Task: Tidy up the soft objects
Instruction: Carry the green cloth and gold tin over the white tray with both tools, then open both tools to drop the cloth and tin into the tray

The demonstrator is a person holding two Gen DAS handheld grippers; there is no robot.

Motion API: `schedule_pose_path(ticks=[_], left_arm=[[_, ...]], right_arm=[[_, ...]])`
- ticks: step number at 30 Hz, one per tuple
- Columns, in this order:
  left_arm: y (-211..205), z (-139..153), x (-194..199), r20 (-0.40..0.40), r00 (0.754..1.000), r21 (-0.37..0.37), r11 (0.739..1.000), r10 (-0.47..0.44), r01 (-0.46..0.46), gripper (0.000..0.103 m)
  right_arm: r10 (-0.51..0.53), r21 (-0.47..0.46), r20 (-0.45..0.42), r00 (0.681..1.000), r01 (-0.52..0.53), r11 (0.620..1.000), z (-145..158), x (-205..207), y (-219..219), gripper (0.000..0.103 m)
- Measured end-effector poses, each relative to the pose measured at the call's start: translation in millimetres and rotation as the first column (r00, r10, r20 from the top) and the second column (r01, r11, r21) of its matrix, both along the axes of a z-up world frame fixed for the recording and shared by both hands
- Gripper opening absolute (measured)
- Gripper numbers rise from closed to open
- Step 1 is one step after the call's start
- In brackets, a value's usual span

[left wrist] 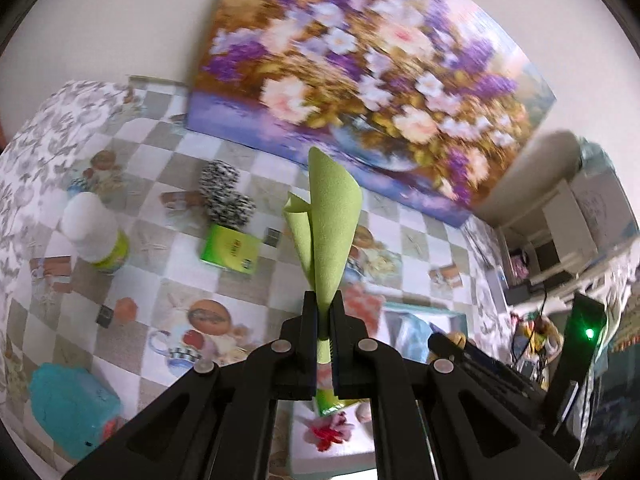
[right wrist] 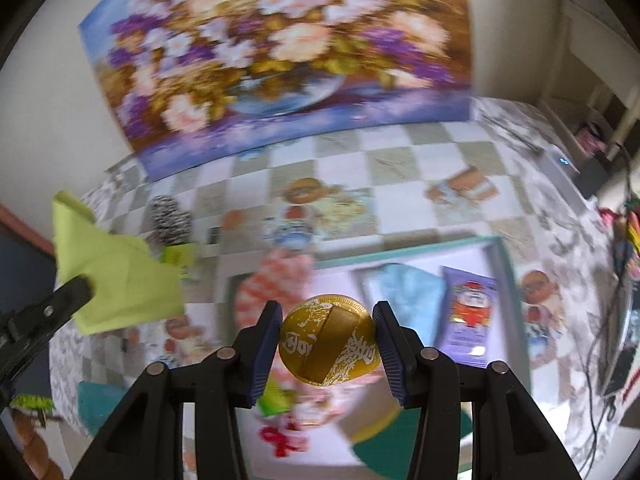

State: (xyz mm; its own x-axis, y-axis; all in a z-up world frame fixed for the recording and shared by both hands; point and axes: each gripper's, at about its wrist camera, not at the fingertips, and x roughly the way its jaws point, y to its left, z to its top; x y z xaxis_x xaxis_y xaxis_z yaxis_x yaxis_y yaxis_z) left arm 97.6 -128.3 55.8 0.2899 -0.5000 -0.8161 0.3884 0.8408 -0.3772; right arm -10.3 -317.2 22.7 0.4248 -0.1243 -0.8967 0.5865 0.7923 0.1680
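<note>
The left gripper (left wrist: 324, 312) is pinching a light green cloth (left wrist: 328, 232) between its tightly clenched black jaws, and the cloth is fanning upward beyond the fingertips, raised above the table. The right gripper (right wrist: 327, 340) is grasping a round gold foil disc (right wrist: 329, 342) between its blue-padded jaws, one pad pressing on each side. Below that disc an open box with a teal rim (right wrist: 502, 264) is sitting on the checkered tablecloth (right wrist: 400, 168), holding a pale blue cloth (right wrist: 408, 292) and a purple packet (right wrist: 470, 316). Farther out, in the left wrist view, a green packet (left wrist: 230, 248), a black-and-white speckled roll (left wrist: 226, 192) and a white bottle (left wrist: 94, 232) are resting on the cloth. A flower painting (left wrist: 360, 64) is leaning against the wall behind.
</note>
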Motion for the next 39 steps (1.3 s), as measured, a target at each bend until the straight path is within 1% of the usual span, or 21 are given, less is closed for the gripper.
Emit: schedule_pose_path(ticks=[4, 9, 12, 16, 19, 22, 27, 29, 32, 35, 39], left_arm=[[-26, -9, -14, -0.016, 0.998, 0.023, 0.997, -0.067, 0.067, 0.005], [-60, -25, -31, -0.057, 0.984, 0.018, 0.986, -0.167, 0.169, 0.005], [-77, -45, -38, -0.098, 0.975, 0.051, 0.977, -0.2, 0.206, 0.005], [-89, -80, -40, -0.17, 0.965, 0.115, 0.968, -0.201, 0.222, 0.005], [-90, -107, -39, -0.201, 0.963, 0.189, 0.958, -0.178, 0.216, 0.005], [-87, -122, -38, -0.221, 0.961, 0.22, 0.952, -0.164, 0.213, 0.006], [-87, -121, -40, -0.215, 0.963, 0.232, 0.949, -0.165, 0.214, 0.006], [-88, -118, -39, -0.215, 0.963, 0.245, 0.945, -0.165, 0.217, 0.006], [-88, -115, -40, -0.212, 0.964, 0.267, 0.939, -0.161, 0.216, 0.011], [-86, -109, -39, -0.201, 0.966, 0.277, 0.936, -0.164, 0.217, 0.017], [-85, -99, -38, -0.185, 0.969, 0.269, 0.939, -0.166, 0.212, 0.035]], right_arm=[[-0.063, 0.011, -0.042, 0.997, 0.063, 0.998, -15, -13, -25, 0.051], [-0.111, 0.054, -0.087, 0.99, 0.116, 0.992, -38, -27, -45, 0.051], [-0.119, 0.07, -0.116, 0.986, 0.128, 0.989, -50, -30, -50, 0.052], [-0.107, 0.098, -0.152, 0.983, 0.123, 0.988, -68, -28, -51, 0.052], [-0.097, 0.112, -0.173, 0.98, 0.118, 0.987, -78, -27, -50, 0.052], [-0.091, 0.117, -0.179, 0.98, 0.113, 0.987, -84, -26, -50, 0.052], [-0.087, 0.113, -0.189, 0.978, 0.11, 0.988, -84, -24, -48, 0.052], [-0.081, 0.103, -0.191, 0.978, 0.102, 0.989, -81, -22, -47, 0.054], [-0.076, 0.093, -0.187, 0.98, 0.094, 0.991, -77, -20, -47, 0.058], [-0.077, 0.085, -0.19, 0.979, 0.094, 0.992, -76, -20, -48, 0.058], [-0.079, 0.084, -0.179, 0.981, 0.096, 0.992, -71, -21, -50, 0.058]])
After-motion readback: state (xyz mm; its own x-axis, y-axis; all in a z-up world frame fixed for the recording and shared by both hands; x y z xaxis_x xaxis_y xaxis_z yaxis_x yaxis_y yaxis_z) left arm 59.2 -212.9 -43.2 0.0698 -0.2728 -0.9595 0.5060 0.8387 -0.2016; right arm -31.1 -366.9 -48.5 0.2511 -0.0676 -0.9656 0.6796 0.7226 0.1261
